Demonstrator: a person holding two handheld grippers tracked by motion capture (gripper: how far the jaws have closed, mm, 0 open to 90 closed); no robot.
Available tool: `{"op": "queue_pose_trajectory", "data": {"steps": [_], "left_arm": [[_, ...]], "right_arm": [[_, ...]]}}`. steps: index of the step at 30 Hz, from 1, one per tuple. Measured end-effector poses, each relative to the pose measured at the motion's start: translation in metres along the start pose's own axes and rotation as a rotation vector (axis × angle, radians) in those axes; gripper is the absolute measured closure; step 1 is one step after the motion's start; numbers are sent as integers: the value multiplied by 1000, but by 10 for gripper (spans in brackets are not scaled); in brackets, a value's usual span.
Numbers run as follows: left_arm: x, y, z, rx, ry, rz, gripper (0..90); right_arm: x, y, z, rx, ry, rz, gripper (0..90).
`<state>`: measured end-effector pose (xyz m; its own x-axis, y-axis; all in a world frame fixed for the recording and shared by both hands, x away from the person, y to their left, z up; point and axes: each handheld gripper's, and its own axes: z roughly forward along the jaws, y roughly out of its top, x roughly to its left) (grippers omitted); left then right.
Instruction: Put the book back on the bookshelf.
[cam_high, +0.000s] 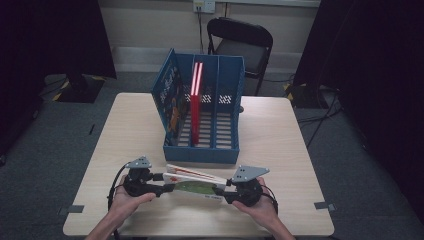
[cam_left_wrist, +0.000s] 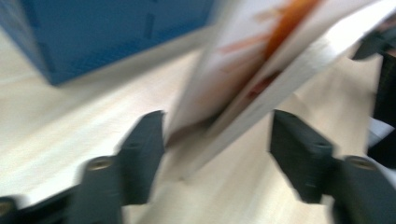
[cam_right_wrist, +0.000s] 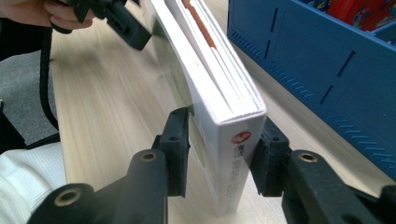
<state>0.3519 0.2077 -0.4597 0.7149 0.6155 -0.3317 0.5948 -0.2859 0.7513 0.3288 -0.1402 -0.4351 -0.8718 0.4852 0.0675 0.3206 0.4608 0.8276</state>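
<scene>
Seemingly stiff and fairly heavy, the book (cam_high: 196, 182) suits spine-end holds: right tongs (cam_right_wrist: 219, 151) pinch it, left tongs (cam_left_wrist: 217, 149) spread.

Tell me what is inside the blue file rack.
The blue file rack holds one upright red book in a middle slot, and a colourful book by the left wall. The slot floors are partly hidden.

The high view is dim with dark edges; the left gripper view is motion-blurred, the right gripper view sharp.
</scene>
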Motion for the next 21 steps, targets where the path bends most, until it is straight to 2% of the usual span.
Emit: {"op": "queue_pose_trajectory", "data": {"steps": [3, 5, 12, 16, 21], "left_arm": [[-2, 1, 4, -5, 2, 5, 283], [-4, 3, 8, -5, 2, 23, 269], [-8, 7, 17, -3, 13, 37, 271], [-8, 8, 19, -6, 41, 48, 267], [-7, 9, 20, -7, 52, 51, 271]], "right_arm": [[0, 0, 0, 0, 0, 3, 639], [0, 1, 0, 9, 7, 7, 644], [6, 3, 0, 28, 27, -30, 712], [8, 2, 3, 16, 27, -45, 725], [7, 4, 10, 1, 35, -31, 718]]}}
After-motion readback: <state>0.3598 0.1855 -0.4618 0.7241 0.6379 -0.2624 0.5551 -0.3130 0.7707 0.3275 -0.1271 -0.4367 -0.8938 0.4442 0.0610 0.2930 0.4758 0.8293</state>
